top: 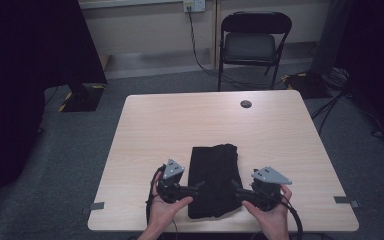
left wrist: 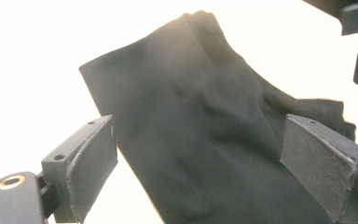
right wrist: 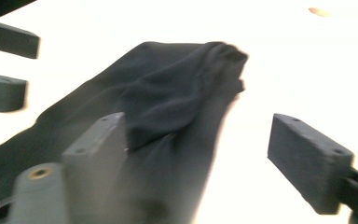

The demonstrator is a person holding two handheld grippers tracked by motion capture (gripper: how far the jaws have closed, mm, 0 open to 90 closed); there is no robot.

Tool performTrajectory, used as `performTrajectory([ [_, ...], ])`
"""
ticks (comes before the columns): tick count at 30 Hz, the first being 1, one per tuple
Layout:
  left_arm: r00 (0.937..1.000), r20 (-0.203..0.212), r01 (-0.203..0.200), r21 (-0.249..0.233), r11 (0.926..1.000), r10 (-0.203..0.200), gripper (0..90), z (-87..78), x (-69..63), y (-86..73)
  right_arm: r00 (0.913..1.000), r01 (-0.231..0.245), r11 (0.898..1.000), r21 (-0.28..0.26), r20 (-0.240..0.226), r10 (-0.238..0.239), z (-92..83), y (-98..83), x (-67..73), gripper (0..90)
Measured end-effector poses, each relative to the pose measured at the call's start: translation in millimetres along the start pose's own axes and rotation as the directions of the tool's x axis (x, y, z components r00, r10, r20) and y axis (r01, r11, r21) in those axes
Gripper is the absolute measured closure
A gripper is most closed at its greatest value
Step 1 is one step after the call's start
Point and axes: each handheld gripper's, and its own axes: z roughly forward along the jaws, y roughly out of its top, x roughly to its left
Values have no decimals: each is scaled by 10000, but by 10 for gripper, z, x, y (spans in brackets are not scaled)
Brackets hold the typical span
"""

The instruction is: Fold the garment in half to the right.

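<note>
- No brand, label or readable writing anywhere on the black cloth (top: 213, 180), the tongs or the surface (top: 190, 120).
- Black cloth folded into a long, narrow shape, lying flat on the pale wooden surface near the front edge, roughly midway between its left and right sides.
- Near end of the cloth just short of the front edge; far end, bunched and wrinkled, toward the middle of the surface.
- Left tongs (top: 196, 188) held level at the cloth's left edge, pointing inward; in the left gripper view (left wrist: 198, 161) standing wide apart, cloth beyond and below them, nothing clamped.
- Right tongs (top: 234, 189) held level at the cloth's right edge, pointing inward toward the left ones; in the right gripper view (right wrist: 196, 158) likewise apart, blurred, nothing pinched between the pads.
- Both hands in from the bottom of the high view, one on each side of the cloth.
- Wide bare room across the far half of the surface and along both sides of the cloth.
- Small round hole (top: 246, 104) near the far edge, well apart from the cloth.
- Grey tape tabs (top: 96, 205) at the front corners of the surface.
- Folding chair (top: 251, 45) beyond the far edge, on grey carpet, well apart.
</note>
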Motion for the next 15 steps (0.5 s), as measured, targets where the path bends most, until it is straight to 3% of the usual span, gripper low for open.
performTrajectory([
  [2, 9997, 4, 255, -40, 9997, -255, 56, -33, 74, 50, 9996, -57, 9998, -199, 290, 63, -36, 37, -81, 140],
  [5, 9988, -3, 488, -253, 9985, -488, 33, -69, 162, 71, 9991, -214, 9992, -329, 351, 226, -86, 64, -216, 123],
  [8, 9959, -649, 604, -344, 9976, -625, 28, -64, 249, 77, 9962, -736, 9954, -606, 411, 761, -150, 85, -383, 120],
  [9, 9959, -649, 604, -344, 9976, -625, 42, -64, 249, 77, 9951, -878, 9940, -651, 399, 905, -164, 91, -424, 120],
  [10, 9857, -1558, 619, -147, 9980, -635, 50, -40, 307, 60, 9936, -966, 9930, -685, 519, 1002, -180, 99, -486, 120],
  [11, 9857, -1558, 619, -147, 9980, -635, 44, -40, 307, 60, 9936, -966, 9930, -685, 519, 1002, -180, 99, -486, 120],
  [12, 9835, -1595, 849, -87, 9964, -852, 52, -28, 368, 41, 9920, -834, 9943, -669, 889, 891, -201, 95, -578, 120],
  [15, 9716, -2053, 1185, -77, 9929, -1176, 64, -22, 464, 24, 9871, -936, 9940, -570, 1252, 1001, -207, 55, -698, 120],
])
